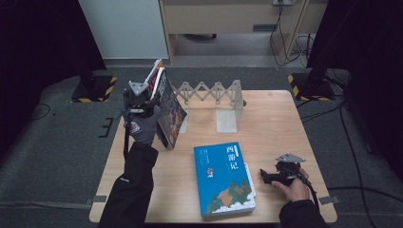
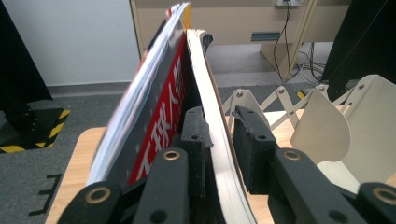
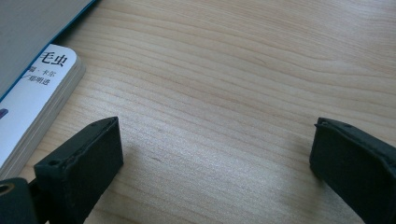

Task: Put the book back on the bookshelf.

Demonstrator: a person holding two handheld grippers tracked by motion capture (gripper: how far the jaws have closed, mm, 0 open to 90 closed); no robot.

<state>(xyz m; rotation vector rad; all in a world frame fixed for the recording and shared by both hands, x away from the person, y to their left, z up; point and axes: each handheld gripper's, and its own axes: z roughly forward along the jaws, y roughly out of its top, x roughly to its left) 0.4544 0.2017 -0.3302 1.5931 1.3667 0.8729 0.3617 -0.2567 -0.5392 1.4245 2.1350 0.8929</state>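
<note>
Left gripper [image 2: 219,126] loosening around upright book [image 2: 212,140] at the rack's [image 1: 223,102] left end, pads barely off, so placing step; next withdraw, while right gripper [image 3: 215,154] idles wide.

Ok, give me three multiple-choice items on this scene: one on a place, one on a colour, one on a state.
1. The right gripper rests:
A) atop the blue book
B) on the table, right of the blue book
C) on the floor

2. The cover of the top book lying flat is:
A) red
B) green
C) blue

3. The right gripper's jaws are:
A) wide open, empty
B) shut on a book
C) shut, empty

Answers:
1 B, the high view shows it on bare wood beside the book.
2 C, the cover is bright blue.
3 A, the right gripper view shows only wood between the jaws.
</note>
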